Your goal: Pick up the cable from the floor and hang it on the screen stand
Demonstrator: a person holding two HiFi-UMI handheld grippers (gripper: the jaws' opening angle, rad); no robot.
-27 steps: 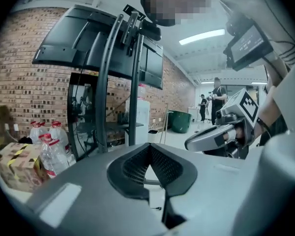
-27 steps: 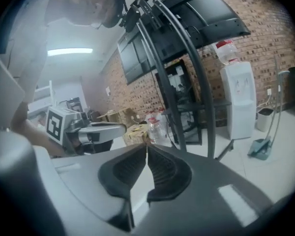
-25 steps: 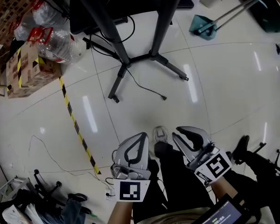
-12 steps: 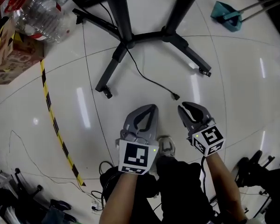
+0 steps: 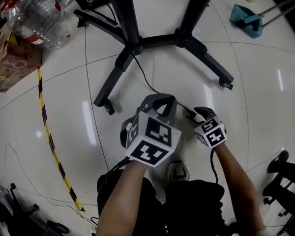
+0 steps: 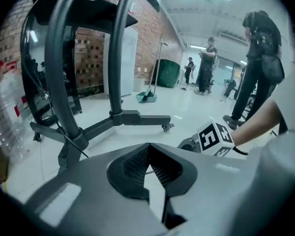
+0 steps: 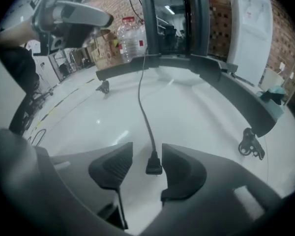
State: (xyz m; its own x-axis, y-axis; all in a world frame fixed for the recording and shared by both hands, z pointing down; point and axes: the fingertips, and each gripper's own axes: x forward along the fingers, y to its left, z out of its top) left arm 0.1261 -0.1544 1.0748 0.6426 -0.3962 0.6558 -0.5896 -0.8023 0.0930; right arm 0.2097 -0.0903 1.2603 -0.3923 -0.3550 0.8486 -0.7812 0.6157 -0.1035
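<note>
Step in hand, my read: grab the cable (image 7: 143,107) end off the floor (image 5: 265,127) w/ R gripper (image 7: 147,149). To do it well: close on the plug (image 7: 154,167) body or the cord just behind it, not the very tip, else it'll prob slip out on the lift. Keep low enough to get around it w/o scraping the tile. Plug sits off-centre in R gripper view, so shift over a bit before closing. Lift slow: far end runs to the stand (image 5: 155,41) base, slack prob limited, so pull toward stand, not away

R fingers (image 7: 113,167): spread wide, just been opening. Plug lies between them, pads not on it. It's nearly touching the finger on the right of that view, w/ a clear gap to the other

L gripper (image 6: 147,147): fingers (image 6: 130,167) pressed together at tips, nothing pinched as far as I can see. Thin dark line thru the gap below the tips is maybe cable on the floor beyond, can't be sure. In head view it hovers just beside R gripper, over the cord a bit up from the plug

Cable: flat on floor, from stand base curving toward the person, free end between R fingers. Not lifted, hanging not started
</note>
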